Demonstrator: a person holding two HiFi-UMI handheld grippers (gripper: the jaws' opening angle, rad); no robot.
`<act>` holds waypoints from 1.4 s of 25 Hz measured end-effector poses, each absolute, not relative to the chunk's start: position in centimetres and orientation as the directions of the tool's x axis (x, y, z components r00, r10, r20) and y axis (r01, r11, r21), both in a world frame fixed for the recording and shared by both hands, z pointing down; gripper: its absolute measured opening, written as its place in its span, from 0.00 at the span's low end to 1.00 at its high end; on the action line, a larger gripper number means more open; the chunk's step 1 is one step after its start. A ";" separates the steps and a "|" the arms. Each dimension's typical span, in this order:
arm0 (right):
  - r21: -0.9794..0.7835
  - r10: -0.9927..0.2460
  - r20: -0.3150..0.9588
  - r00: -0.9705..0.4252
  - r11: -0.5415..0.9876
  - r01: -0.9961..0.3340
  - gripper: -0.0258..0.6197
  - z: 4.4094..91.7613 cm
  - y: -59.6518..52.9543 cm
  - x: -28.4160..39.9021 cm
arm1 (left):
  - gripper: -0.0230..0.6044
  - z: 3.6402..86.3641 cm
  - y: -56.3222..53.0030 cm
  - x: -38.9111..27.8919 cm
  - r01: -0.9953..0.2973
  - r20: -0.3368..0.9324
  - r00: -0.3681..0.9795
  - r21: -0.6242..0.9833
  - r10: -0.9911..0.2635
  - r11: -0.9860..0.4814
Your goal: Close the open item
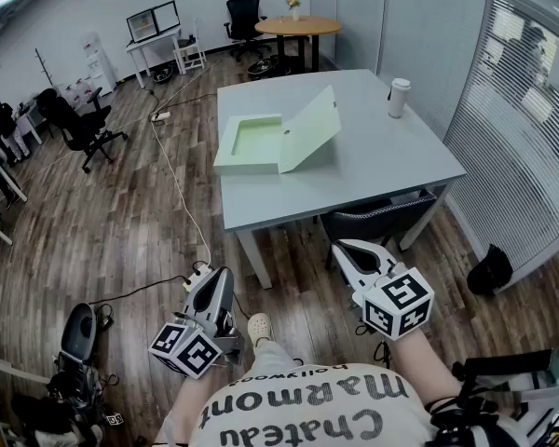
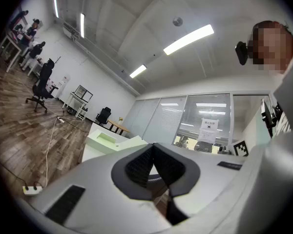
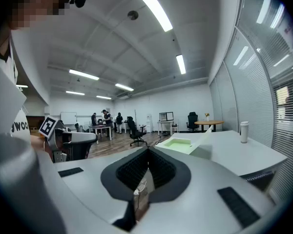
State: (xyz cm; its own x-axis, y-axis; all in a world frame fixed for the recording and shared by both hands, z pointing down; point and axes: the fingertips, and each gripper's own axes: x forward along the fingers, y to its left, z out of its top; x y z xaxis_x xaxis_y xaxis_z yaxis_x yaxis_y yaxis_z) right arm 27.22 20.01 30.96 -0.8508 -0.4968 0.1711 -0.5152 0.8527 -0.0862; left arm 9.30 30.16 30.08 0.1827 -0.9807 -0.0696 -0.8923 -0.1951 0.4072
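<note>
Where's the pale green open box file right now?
Head view: pale green open box file on the left of the grey table, lid raised; white lidded cup stands apart near its far right edge.

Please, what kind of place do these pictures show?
Most likely an open-plan office. A black swivel chair stands on the wood floor, a desk with monitors is by the far wall, and window blinds run beside the grey table.

Box (image 1: 261, 142): pale green, matt, smooth; card or plastic, cannot tell which.
Worktop (image 1: 382, 161): grey, matt, smooth.
Floor (image 1: 121, 222): wood planks, slight sheen.
Left tool (image 1: 201, 274), right tool (image 1: 343, 247): matt grey plastic shells; pads (image 3: 132, 172) black, ribbed.
</note>
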 end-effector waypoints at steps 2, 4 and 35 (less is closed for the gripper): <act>-0.077 -0.494 0.174 -0.852 0.856 -0.512 0.04 30.9 19.7 26.8 | 0.03 30.0 29.9 8.8 -0.886 -0.076 0.178 0.422 -0.981 -0.194; -0.076 -0.492 0.177 -0.853 0.857 -0.510 0.04 30.9 19.3 26.5 | 0.03 29.9 29.5 8.4 -0.879 -0.082 0.172 0.438 -0.982 -0.191; -0.083 -0.600 0.122 -0.791 0.788 -0.610 0.04 26.9 0.5 9.7 | 0.03 25.6 8.3 -9.3 -0.849 -0.111 0.335 0.394 -0.935 -0.351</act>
State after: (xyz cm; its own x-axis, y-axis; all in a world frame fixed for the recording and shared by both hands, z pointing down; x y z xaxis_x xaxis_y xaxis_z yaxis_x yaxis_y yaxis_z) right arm 9.70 0.54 26.85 -0.7907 -0.6000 0.1217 -0.6105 0.7877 -0.0828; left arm -9.31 8.28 25.63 0.3354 -0.9355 -0.1113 -0.8493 -0.3513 0.3941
